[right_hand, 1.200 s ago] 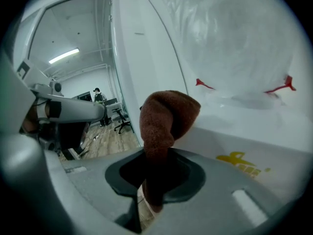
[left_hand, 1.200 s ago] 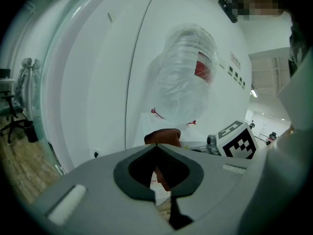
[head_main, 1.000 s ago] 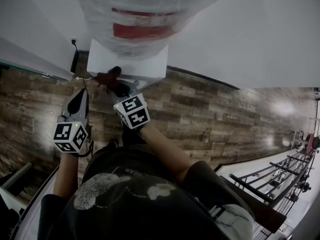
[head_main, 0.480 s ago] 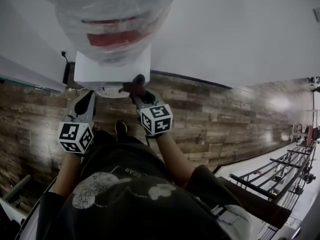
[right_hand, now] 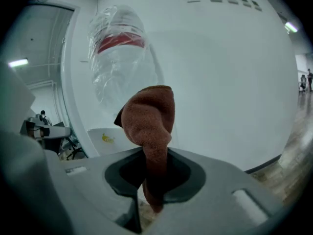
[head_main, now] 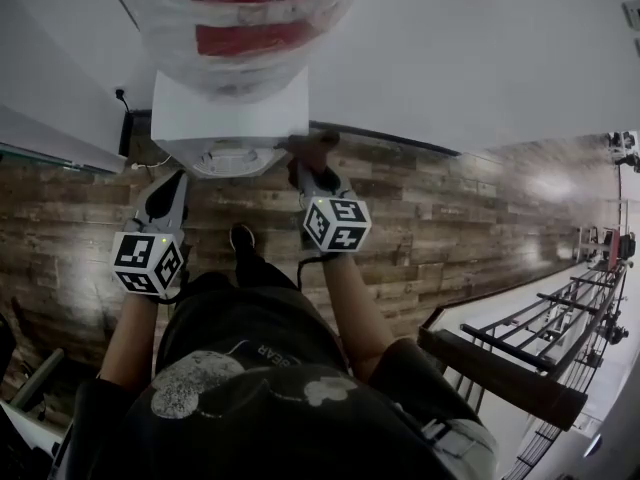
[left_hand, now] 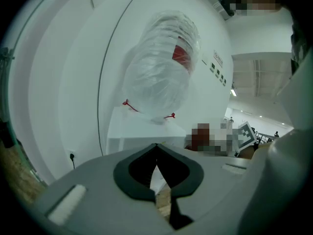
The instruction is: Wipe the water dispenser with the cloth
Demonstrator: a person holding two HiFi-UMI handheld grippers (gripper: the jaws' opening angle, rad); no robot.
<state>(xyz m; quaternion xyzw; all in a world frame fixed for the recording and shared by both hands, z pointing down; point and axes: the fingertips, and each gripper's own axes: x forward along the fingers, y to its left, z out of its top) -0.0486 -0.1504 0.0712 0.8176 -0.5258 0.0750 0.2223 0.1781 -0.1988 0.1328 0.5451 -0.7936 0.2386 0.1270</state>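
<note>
The white water dispenser (head_main: 230,118) stands against the wall, and a plastic-wrapped bottle (head_main: 240,28) with a red label sits on top of it. My right gripper (head_main: 312,168) is shut on a brown cloth (head_main: 318,148), which rests at the dispenser's front right corner. In the right gripper view the cloth (right_hand: 149,116) bulges up out of the jaws, with the bottle (right_hand: 117,58) behind it. My left gripper (head_main: 172,180) hangs shut and empty just below the dispenser's front left side. The left gripper view faces the dispenser (left_hand: 132,131).
A wood-pattern floor (head_main: 450,228) runs beneath me and a white wall (head_main: 480,58) stands behind the dispenser. A wall socket with a cable (head_main: 120,96) is to the dispenser's left. A metal railing (head_main: 540,348) lies at the far right. My shoe (head_main: 240,238) is between the grippers.
The right gripper has carried the cloth rightward along the dispenser's front edge, from near the left corner to the right corner. The left gripper has hardly moved.
</note>
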